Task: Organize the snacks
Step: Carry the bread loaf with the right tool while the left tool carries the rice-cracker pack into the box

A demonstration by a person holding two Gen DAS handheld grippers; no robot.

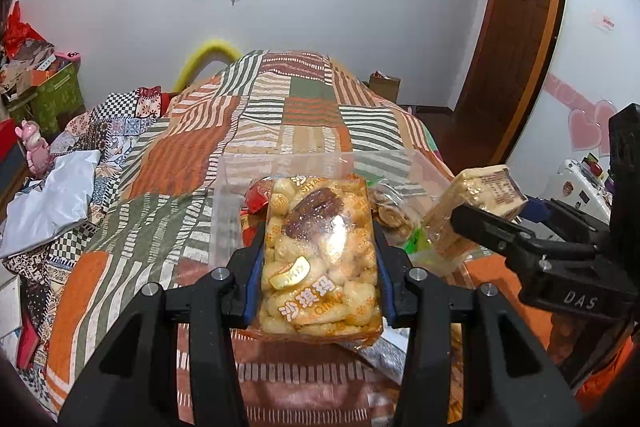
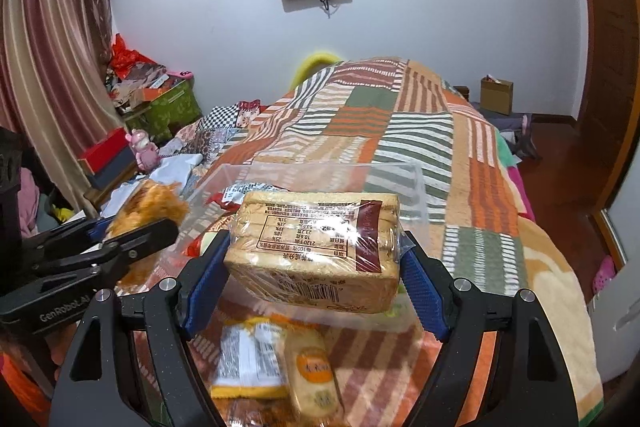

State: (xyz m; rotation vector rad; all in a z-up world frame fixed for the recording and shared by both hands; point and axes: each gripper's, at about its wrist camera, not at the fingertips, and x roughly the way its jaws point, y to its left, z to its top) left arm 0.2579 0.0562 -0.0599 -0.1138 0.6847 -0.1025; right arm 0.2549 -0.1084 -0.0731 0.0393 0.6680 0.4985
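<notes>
Patchwork blanket [image 1: 168,163] in orange, green and cream stripes covers the bed I work over. My left gripper [image 1: 320,259] is clamped on a clear pack of puffy yellow sachima [image 1: 320,251], blue pads pressed to both its long sides, held up in the air. My right gripper [image 2: 312,267] squeezes a wrapped block of pale wafers [image 2: 316,247] by its ends, label side up, also lifted clear of the bedding. Just beyond both packs stands a clear plastic bin [image 2: 416,187], and I can see a red wrapper [image 1: 256,199] and some round biscuits [image 1: 394,219] already lying in it. So I judge the sorting well begun but not finished: these two packs have yet to go in, and below my right claw a white-and-yellow packet [image 2: 248,359] and a small orange-labelled bar [image 2: 316,375] lie loose on the blanket.
</notes>
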